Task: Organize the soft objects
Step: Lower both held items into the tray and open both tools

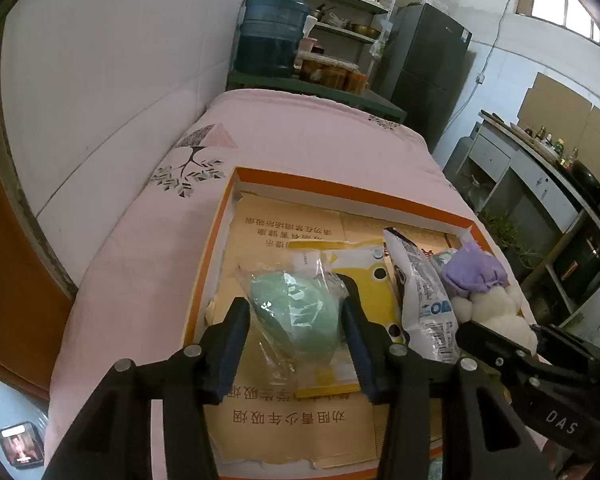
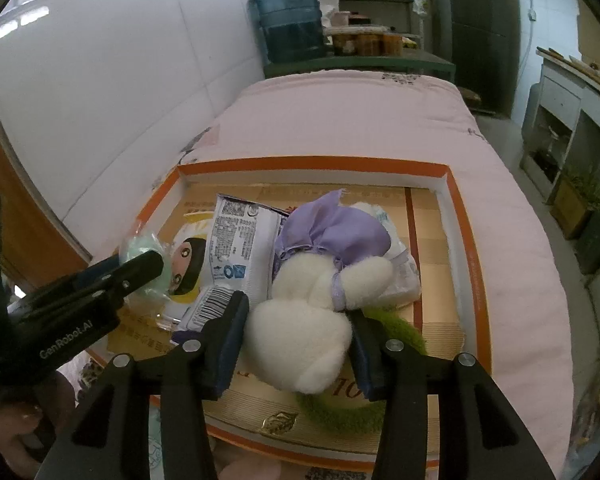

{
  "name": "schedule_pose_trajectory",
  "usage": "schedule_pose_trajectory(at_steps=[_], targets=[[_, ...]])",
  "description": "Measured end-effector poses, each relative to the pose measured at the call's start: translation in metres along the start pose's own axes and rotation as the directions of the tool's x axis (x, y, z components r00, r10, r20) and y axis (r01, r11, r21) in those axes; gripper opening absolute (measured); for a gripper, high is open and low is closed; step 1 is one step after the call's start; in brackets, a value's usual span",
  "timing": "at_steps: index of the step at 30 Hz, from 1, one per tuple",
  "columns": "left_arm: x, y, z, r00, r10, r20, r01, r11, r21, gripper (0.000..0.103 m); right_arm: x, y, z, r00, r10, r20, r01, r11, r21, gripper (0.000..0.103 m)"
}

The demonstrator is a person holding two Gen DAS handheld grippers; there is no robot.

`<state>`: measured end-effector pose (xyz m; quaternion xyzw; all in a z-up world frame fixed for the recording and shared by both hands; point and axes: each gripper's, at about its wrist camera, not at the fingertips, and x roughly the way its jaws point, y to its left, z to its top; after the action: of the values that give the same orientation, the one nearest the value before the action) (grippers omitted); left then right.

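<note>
An orange-rimmed shallow box [image 1: 340, 190] [image 2: 308, 162] lies on a pink bed. My left gripper [image 1: 294, 296] has a pale green soft piece in a clear bag [image 1: 296, 312] between its pads, low in the box over a yellow packet [image 1: 364, 284]; the pads touch the bag. My right gripper [image 2: 298, 308] holds the lower lobe of a white plush toy [image 2: 300, 344] with a purple cloth [image 2: 332, 232], resting in the box on a green fuzzy ring [image 2: 404, 328]. A white printed packet [image 2: 240, 236] lies between the two items. The left gripper [image 2: 148, 264] also shows in the right wrist view.
The pink bed cover [image 1: 300, 132] runs along a white wall [image 1: 120, 80] on the left. Beyond its far end stand a blue water jug [image 1: 268, 32], shelves and a dark fridge [image 1: 424, 64]. Grey cabinets [image 1: 532, 184] line the right. A phone [image 1: 20, 444] lies low left.
</note>
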<state>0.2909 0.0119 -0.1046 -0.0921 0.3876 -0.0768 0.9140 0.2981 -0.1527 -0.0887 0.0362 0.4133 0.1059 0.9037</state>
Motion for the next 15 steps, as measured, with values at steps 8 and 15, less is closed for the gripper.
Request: schedule_pose_trajectory(at_steps=[8,15], targets=[[-0.0016,-0.0028,0.0007,1.0,0.002,0.009,-0.002,1.0,0.015,0.052,-0.0028,-0.0015,-0.0012,1.0,-0.004,0.002,0.004,1.0,0.001,0.049],[-0.0048,-0.0041,0.0016,1.0,0.004,0.018,-0.005,1.0,0.015,0.055,-0.0094,-0.002,-0.0024,1.0,-0.012,0.012,0.012,1.0,0.002,0.058]])
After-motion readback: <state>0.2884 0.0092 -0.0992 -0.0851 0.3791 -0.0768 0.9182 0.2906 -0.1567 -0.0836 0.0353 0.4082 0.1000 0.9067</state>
